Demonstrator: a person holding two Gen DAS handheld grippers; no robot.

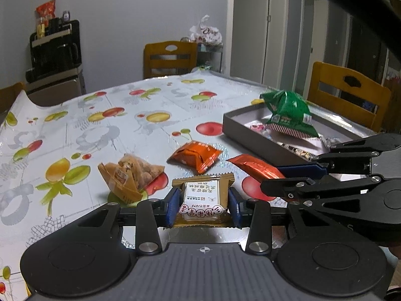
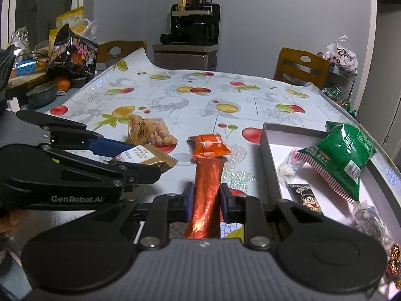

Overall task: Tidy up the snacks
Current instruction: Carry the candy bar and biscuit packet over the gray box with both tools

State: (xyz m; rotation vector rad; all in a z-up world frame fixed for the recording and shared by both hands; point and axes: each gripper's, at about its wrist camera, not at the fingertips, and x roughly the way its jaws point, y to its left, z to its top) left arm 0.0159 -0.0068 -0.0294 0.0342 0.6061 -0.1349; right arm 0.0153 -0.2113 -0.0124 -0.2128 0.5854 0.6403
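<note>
We're clamping two snacks at once here. Our left gripper (image 1: 204, 207) is squeezing its blue fingers (image 1: 173, 207) on both sides of a gold-wrapped pastry packet (image 1: 204, 199), which has a white label with Chinese print we can't really make out, plus red round characters along its near edge. The packet is sitting low over the fruit-print surface (image 1: 100, 115).

Our right gripper (image 2: 206, 200) is pinching a long orange foil stick pack (image 2: 206, 188) between its fingers (image 2: 226, 202), narrowed right down onto the wrapper; the far end of the stick is touching a squarer orange snack packet (image 2: 209, 145) lying on the surface. No readable text on either orange wrapper.

Next to the gold packet, a clear-and-tan bag of puffed nuggets (image 1: 131, 175) is lying on the surface, brush-style characters on it.

The grey shallow box (image 2: 269, 155) is sitting to the right, near the surface's edge. Inside it a green puffy bag with a red-striped hem (image 2: 343, 155) is leaning on the far wall, and a black sachet with a cartoon boy's face (image 2: 307, 198) is lying flat, along with some small wrapped candies.

Readable writing: "GenRobot.AI" on the left gripper's body in the right wrist view, and "Dove" on a plastic bag (image 2: 342, 52) in the background.
</note>
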